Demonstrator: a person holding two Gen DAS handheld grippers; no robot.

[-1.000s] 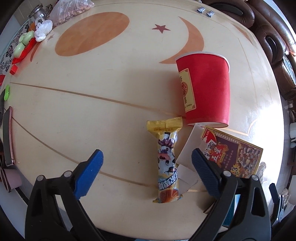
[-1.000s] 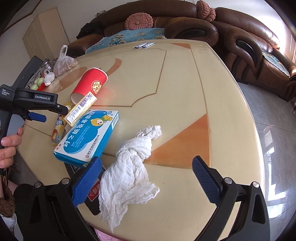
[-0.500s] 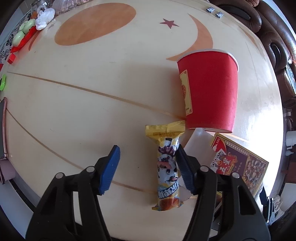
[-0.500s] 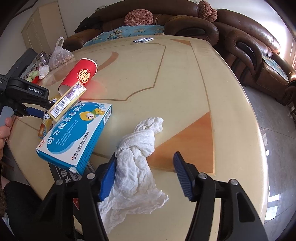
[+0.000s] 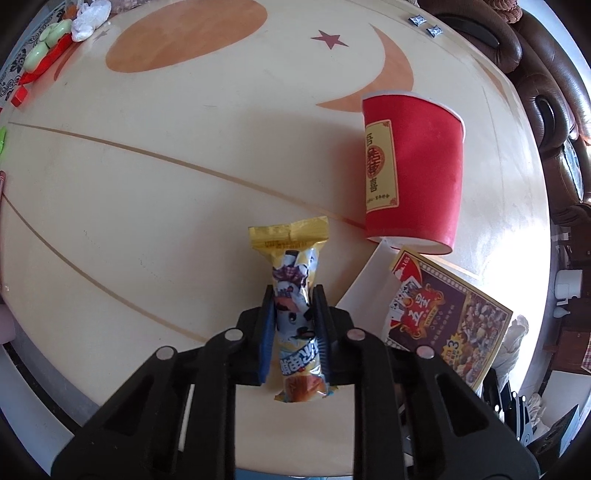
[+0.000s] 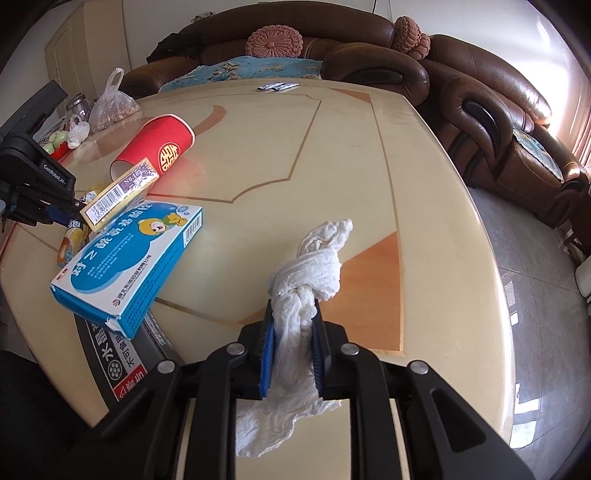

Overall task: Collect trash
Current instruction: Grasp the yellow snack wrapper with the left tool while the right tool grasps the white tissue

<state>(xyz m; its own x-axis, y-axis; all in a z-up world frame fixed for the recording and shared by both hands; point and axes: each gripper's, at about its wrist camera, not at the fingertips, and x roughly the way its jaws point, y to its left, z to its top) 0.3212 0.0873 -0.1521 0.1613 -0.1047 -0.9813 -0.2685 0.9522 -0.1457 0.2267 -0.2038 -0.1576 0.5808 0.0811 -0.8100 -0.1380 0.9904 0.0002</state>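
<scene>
My left gripper [image 5: 293,295] is shut on a yellow snack wrapper [image 5: 291,266] that lies on the cream table [image 5: 147,184]. A red paper cup [image 5: 413,170] lies on its side just right of it, next to a playing-card box [image 5: 450,317]. My right gripper [image 6: 292,308] is shut on a crumpled white tissue [image 6: 314,266] on the table. In the right wrist view the red cup [image 6: 153,147], the card box [image 6: 118,194], a blue medicine box [image 6: 129,258] and the left gripper [image 6: 75,208] show at the left.
A bag of nuts [image 6: 112,105], a jar [image 6: 75,105] and small green and red items [image 5: 48,55] sit at the table's far side. Two small sachets [image 5: 424,24] lie near the far edge. A brown leather sofa [image 6: 480,99] surrounds the table. A dark package [image 6: 122,358] lies under the blue box.
Both grippers moved forward and closed: the left onto the snack wrapper, the right onto the white tissue, which is now bunched between its pads.
</scene>
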